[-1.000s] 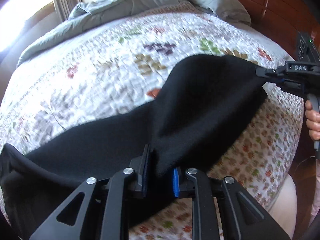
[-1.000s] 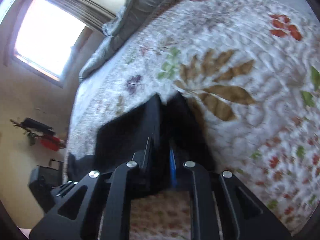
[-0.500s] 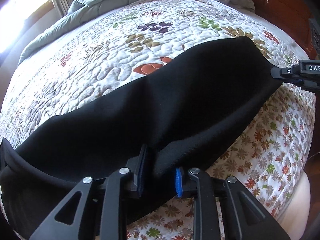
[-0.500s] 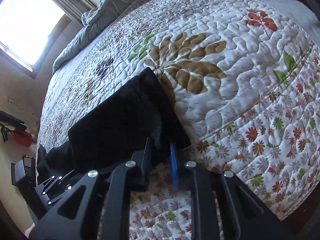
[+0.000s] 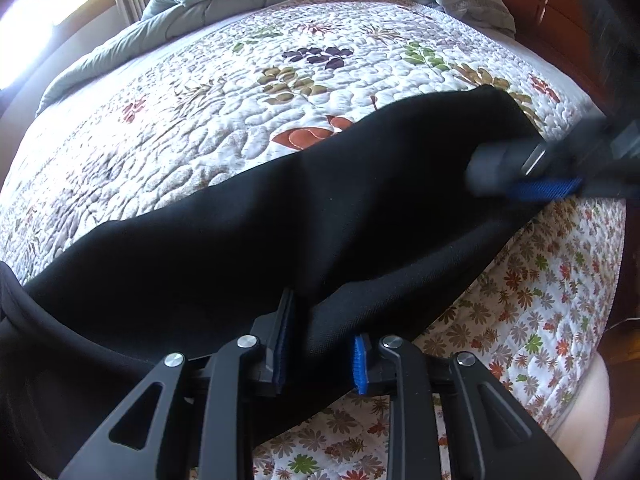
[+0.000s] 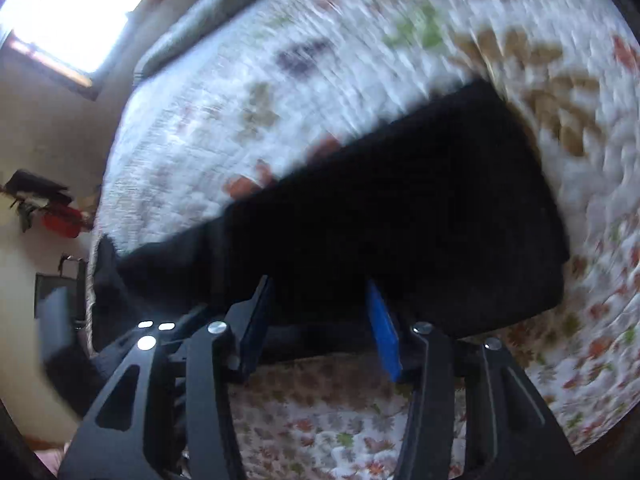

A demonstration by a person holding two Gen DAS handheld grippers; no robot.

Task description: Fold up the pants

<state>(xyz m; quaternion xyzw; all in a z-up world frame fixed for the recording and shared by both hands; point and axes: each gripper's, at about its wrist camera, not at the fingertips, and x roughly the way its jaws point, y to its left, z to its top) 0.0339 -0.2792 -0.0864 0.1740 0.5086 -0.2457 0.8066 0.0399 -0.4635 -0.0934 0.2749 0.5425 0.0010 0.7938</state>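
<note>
The black pants (image 5: 280,220) lie flat across the near edge of the quilted bed, folded lengthwise. My left gripper (image 5: 320,344) has its blue-padded jaws around a raised fold of the near edge, gripping the cloth. My right gripper (image 5: 516,176) shows blurred in the left wrist view above the right end of the pants. In the right wrist view the right gripper (image 6: 320,320) has its jaws wide apart and holds nothing, with the pants (image 6: 400,220) lying below and ahead of it.
The floral quilt (image 5: 240,120) covers the bed. A grey duvet (image 5: 240,0) is bunched at the far end by the window. A wooden headboard (image 5: 560,8) stands at the right. A red object (image 6: 60,220) hangs on the wall at left.
The pants were lowered flat onto the quilt. My right gripper let go of the right end, opened and pulled back above it. My left gripper stays on the near fold.
</note>
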